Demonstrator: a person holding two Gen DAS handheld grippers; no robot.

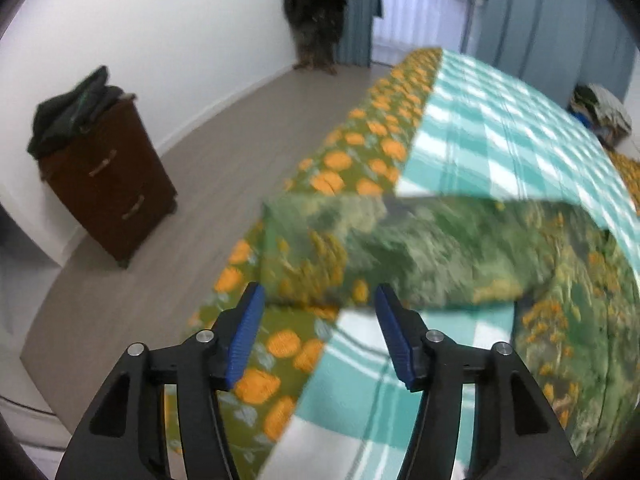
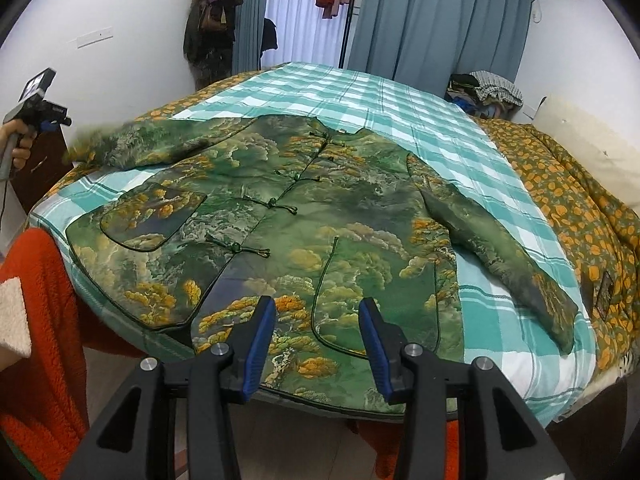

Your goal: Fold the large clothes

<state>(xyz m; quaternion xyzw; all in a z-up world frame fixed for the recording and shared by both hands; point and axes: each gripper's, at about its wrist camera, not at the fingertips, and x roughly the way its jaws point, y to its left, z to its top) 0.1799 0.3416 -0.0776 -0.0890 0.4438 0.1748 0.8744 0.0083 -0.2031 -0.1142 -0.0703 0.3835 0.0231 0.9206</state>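
A large green landscape-print jacket (image 2: pixel 304 216) with knot buttons lies face up on the bed, sleeves spread left and right. My right gripper (image 2: pixel 318 316) is open and empty, just above the jacket's hem at the near bed edge. My left gripper (image 1: pixel 320 304) is open and empty, close in front of the left sleeve (image 1: pixel 400 252), which looks blurred. In the right wrist view the left gripper (image 2: pixel 52 120) shows at the far left, beside the left sleeve's cuff (image 2: pixel 108 146). The right sleeve (image 2: pixel 504 256) lies slanted toward the near right.
The bed has a teal checked sheet (image 2: pixel 360 96) and an orange-flowered quilt (image 2: pixel 568 200). A brown drawer cabinet (image 1: pixel 108 184) with dark clothes stands by the wall. An orange fleece (image 2: pixel 44 320) hangs at the near left. Clothes pile (image 2: pixel 484 92) at far right.
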